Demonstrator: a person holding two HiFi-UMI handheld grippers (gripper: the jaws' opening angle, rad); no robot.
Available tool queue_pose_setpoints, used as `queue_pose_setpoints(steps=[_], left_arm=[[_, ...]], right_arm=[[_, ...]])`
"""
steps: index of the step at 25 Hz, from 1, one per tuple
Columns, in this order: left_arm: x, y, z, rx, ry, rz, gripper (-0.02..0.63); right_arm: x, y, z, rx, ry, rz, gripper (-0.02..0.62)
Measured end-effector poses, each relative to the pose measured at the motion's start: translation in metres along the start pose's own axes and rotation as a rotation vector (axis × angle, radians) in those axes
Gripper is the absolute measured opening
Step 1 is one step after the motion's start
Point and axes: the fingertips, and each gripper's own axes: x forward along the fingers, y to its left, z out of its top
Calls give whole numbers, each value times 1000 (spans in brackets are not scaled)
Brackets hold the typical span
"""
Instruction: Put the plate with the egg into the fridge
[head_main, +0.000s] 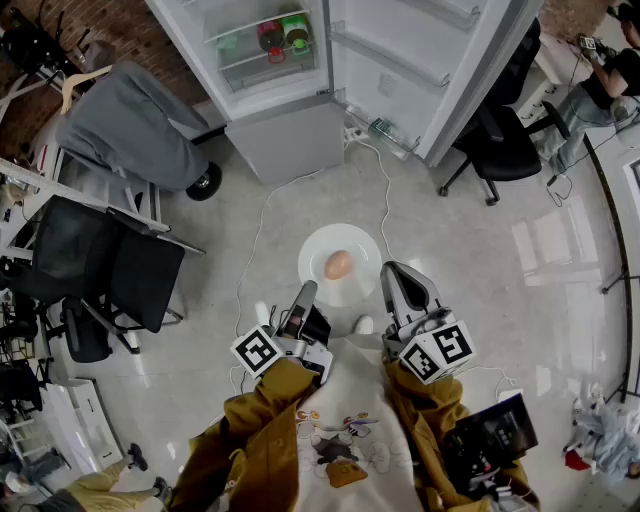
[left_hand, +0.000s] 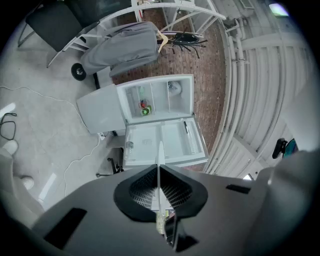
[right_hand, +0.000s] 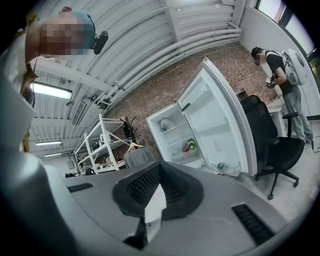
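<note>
Mustard sleeves (head_main: 262, 400) reach forward side by side; left tool (head_main: 305, 292) and right tool (head_main: 392, 272) each clamp, jaws nearly together, opposite rims of the plate (head_main: 318, 250), egg (head_main: 338, 264) at its middle, in front of the open fridge (head_main: 285, 140).

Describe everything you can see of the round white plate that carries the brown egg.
The round white plate is smooth and glossy, ceramic by its look. It is held about level above the pale floor, short of the open white fridge. One brown egg lies near its middle. The left gripper is shut on its near-left rim and the right gripper on its right rim; each gripper view shows its white edge between the jaws. Nothing else touches it.
</note>
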Motion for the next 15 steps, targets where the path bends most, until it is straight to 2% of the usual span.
queue_pose_setpoints(steps=[8,15], left_arm=[[22,-4,-26,3,-28,-8,18],[33,-2,-61,-3,-31,-14,18]], right_arm=[[-6,-25,26,-51,-17,45,6],[-29,-44,28,-55,-21,64,6]])
